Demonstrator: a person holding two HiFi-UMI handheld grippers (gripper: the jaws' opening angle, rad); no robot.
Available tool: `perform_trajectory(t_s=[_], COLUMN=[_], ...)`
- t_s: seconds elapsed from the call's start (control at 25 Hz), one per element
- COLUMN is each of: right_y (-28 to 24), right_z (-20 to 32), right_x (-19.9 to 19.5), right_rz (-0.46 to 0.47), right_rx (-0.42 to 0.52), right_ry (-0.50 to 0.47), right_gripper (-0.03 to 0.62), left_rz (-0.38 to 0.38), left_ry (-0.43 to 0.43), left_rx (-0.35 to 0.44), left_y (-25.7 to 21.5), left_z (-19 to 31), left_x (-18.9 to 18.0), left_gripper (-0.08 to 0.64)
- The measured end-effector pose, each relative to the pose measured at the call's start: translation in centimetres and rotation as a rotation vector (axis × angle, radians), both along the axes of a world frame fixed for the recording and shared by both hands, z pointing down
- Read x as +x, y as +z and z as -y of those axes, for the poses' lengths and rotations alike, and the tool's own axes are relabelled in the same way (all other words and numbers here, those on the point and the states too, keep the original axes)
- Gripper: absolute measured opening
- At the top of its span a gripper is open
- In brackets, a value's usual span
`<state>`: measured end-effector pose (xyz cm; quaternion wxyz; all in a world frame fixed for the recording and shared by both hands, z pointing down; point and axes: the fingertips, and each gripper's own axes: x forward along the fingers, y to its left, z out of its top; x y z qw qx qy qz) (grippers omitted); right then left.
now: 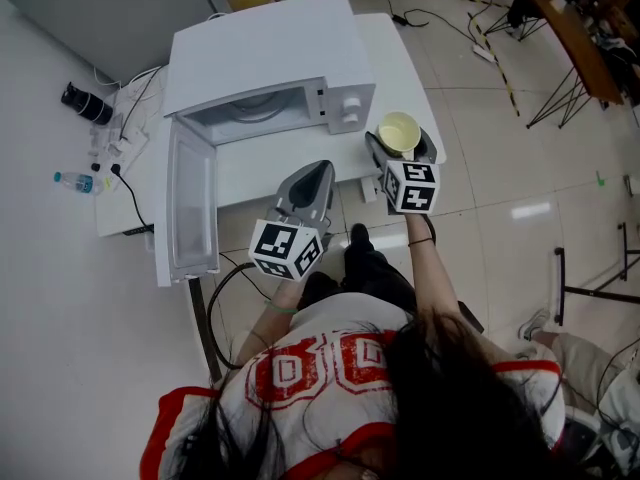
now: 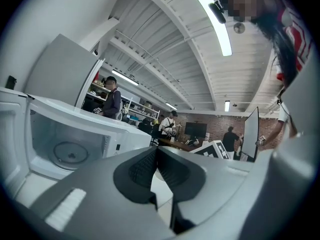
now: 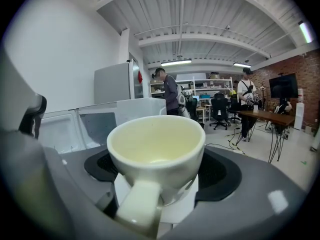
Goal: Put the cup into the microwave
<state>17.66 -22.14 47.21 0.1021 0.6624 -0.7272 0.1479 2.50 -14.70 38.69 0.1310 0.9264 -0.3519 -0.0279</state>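
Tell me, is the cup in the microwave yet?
Not yet. Done: the door of the microwave is open, and the right gripper is shut on the cup. Now: the cup is held outside, to the right of the opening. Left: move it inside, set it on the round glass plate and let go. The left gripper is shut and empty.

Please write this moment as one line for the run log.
right tool: shut on cup | left tool: shut, empty | microwave: door open | cup: not yet inside
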Motion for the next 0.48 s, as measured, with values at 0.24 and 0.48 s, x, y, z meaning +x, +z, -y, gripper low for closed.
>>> perform_trajectory(t_s=[0.24, 0.48], right_y=[-0.5, -1.2], right_z=[-1.5, -2.4], right_x=[-4.0, -8.2], right_rz=[0.004, 0.016], right_rx=[0.01, 0.024], right_ry=[-0.04, -0.079], right_gripper=[0.453, 0.453], left_rz=[0.0, -0.007], left_ry=[-0.031, -0.061], left_rx=[0.02, 0.034], left_y=[-0.6, -1.1], left_z=[-1.5, -2.8], left_x=[-3.3, -6.7], left_gripper=[-0.002, -0.002])
